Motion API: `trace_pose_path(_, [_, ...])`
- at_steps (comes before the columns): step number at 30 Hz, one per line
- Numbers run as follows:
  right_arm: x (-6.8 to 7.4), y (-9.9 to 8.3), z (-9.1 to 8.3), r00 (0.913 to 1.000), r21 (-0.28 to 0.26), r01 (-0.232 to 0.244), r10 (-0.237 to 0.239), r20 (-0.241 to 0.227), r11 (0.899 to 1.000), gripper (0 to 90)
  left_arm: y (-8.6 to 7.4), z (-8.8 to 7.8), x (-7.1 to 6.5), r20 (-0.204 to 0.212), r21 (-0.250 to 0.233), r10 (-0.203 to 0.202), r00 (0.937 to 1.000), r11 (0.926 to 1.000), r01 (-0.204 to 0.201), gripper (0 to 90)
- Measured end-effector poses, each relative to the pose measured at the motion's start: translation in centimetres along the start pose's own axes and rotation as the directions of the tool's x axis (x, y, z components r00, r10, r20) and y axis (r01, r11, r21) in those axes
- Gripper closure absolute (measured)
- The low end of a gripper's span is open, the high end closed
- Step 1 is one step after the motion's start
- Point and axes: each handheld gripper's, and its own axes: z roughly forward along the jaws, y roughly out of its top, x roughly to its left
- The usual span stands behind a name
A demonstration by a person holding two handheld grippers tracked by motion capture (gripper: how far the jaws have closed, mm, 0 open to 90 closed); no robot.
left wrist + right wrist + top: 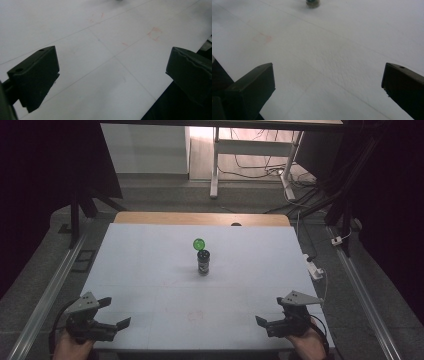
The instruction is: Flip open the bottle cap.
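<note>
White sheeting covers the bench [150, 270], ruled with thin lines and a few faint red marks. Near its middle stands a small dark bottle [203, 262], upright, with a green ball [199, 244] just behind its top; whether the ball touches the bottle I cannot tell. The left gripper [116, 313] sits at the near left corner of the bench with its jaws spread wide and nothing between them, and the left gripper view shows bare sheet past them. The right gripper [270, 311] sits at the near right corner, likewise wide and empty. Both are well apart from the bottle, whose base shows at the top edge of the right gripper view [312, 3].
</note>
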Motion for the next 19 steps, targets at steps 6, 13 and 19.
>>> trace_pose_path(6, [-0.3, -1.3, -1.1, 0.999, 0.011, -0.031, 0.03, 0.034, 0.999, 0.0, -1.2, -0.9, 0.5, -0.035, 0.011, -0.028, 0.999, 0.9995, 0.028, 0.0])
trace_pose_path(13, [-0.5, -2.4, -2.1, 0.997, 0.035, -0.059, 0.057, 0.052, 0.998, 0.0, -2.0, -1.3, 0.7, -0.069, 0.049, -0.04, 0.9968, 0.9978, 0.043, 0.0])
trace_pose_path(19, [-0.7, -2.6, -2.3, 0.9957, 0.03, -0.079, 0.077, 0.051, 0.996, 0.0, -1.9, -1.2, 0.8, -0.065, 0.05, -0.051, 0.9966, 0.9973, 0.054, 0.0])
